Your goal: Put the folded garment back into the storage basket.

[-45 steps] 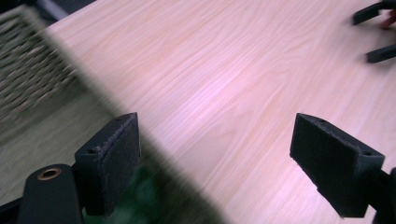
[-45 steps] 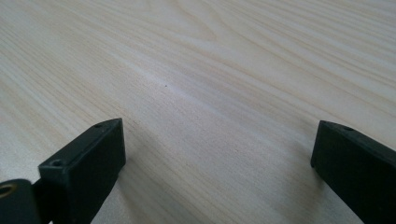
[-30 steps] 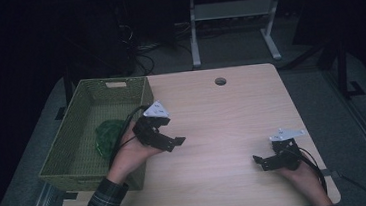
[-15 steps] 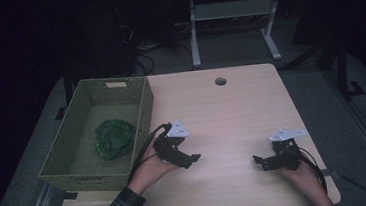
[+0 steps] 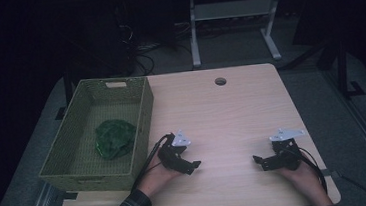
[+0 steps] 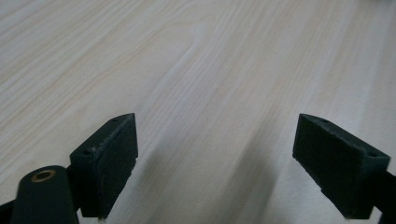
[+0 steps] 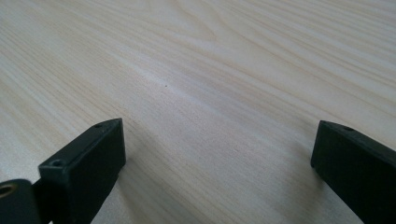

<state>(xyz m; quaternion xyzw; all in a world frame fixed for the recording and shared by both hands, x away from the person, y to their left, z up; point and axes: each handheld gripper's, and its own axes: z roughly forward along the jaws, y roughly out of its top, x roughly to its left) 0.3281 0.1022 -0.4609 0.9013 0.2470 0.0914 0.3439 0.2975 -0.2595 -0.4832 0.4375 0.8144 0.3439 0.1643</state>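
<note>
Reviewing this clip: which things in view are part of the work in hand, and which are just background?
Part of the work:
- green item, lying in the basket
- green basket, on the table's left side
- left claw, open, empty, over bare table
- right claw, open, empty

Just lying about:
- table and its cable hole
- white stand behind the table

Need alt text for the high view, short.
A person's two hands rest open claws, the left claw and right claw, on a pale wooden table. A green woven basket at the table's left edge holds a crumpled green item.
</note>
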